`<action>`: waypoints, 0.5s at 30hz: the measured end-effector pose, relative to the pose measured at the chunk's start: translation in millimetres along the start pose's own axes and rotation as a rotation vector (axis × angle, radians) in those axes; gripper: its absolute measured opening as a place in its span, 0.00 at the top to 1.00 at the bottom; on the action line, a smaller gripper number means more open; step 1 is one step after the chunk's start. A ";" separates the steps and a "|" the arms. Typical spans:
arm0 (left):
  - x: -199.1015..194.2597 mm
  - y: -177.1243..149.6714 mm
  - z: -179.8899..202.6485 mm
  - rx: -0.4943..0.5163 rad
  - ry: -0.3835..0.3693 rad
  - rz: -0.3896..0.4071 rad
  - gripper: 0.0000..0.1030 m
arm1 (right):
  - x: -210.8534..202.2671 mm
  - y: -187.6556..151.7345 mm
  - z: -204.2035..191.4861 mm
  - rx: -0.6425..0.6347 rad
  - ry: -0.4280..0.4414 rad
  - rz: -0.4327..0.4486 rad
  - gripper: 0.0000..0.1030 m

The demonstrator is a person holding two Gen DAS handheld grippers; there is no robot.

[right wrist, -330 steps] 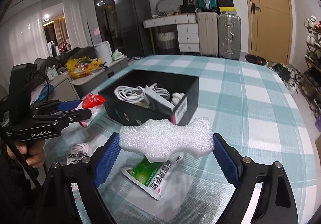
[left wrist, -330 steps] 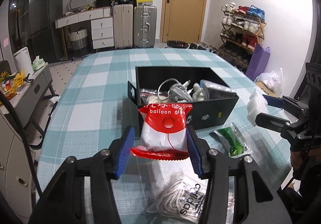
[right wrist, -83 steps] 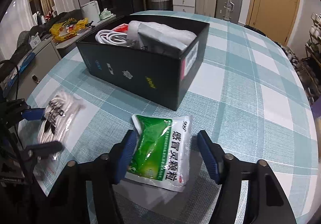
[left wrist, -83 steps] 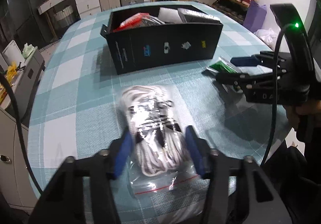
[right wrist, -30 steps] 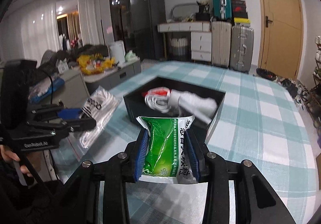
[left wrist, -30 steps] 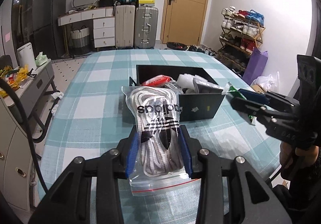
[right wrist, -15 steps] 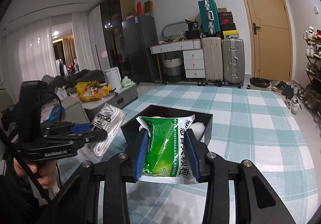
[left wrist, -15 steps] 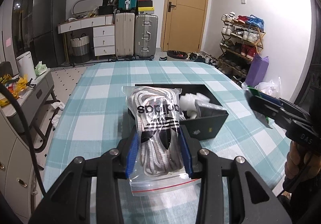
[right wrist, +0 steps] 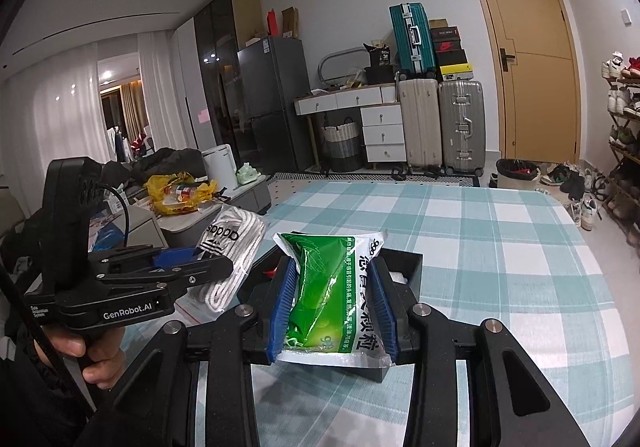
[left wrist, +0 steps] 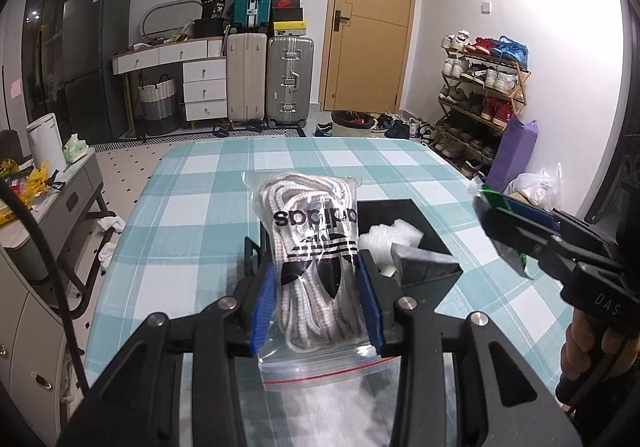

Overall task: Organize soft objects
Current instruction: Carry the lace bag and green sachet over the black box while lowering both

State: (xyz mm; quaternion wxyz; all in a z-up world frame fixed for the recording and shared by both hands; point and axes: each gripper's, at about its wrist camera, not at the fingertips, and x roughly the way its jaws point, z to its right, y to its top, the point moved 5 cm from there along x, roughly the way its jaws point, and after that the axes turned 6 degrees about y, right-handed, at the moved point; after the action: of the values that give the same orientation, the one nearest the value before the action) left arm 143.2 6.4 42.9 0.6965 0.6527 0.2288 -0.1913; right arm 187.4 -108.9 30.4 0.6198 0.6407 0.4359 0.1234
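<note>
My left gripper (left wrist: 318,283) is shut on a clear zip bag of white laces (left wrist: 314,251) and holds it up over the near left part of the black box (left wrist: 432,243). The bag also shows in the right wrist view (right wrist: 234,247). My right gripper (right wrist: 332,305) is shut on a green and white sachet (right wrist: 330,295) and holds it above the black box (right wrist: 408,267). White foam (left wrist: 394,241) and a grey pouch (left wrist: 424,267) lie in the box.
The box stands on a table with a teal checked cloth (left wrist: 192,215). The right gripper (left wrist: 536,235) shows at the right of the left wrist view, the left gripper (right wrist: 160,275) at the left of the right wrist view. Suitcases and a shoe rack stand beyond the table.
Both grippers rose and moved forward over the black box with their loads. The box now sits lower and closer under each held item.
</note>
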 end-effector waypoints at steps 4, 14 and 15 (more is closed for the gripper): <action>11.1 6.0 -0.8 -0.006 -0.001 -0.007 0.64 | 16.5 4.9 5.9 -0.001 -0.004 -0.016 0.64; 35.6 16.4 -4.1 -0.022 -0.006 -0.027 0.64 | 51.8 5.9 17.7 0.008 -0.002 -0.061 0.64; 38.3 17.6 -4.2 -0.024 -0.007 -0.030 0.64 | 54.5 6.1 19.4 0.009 -0.004 -0.061 0.64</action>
State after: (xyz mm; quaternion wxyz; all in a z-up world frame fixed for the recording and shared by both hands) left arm 184.3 13.2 35.4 0.7023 0.6399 0.2383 -0.2012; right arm 235.5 -82.5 11.2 0.6212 0.6302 0.4547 0.1010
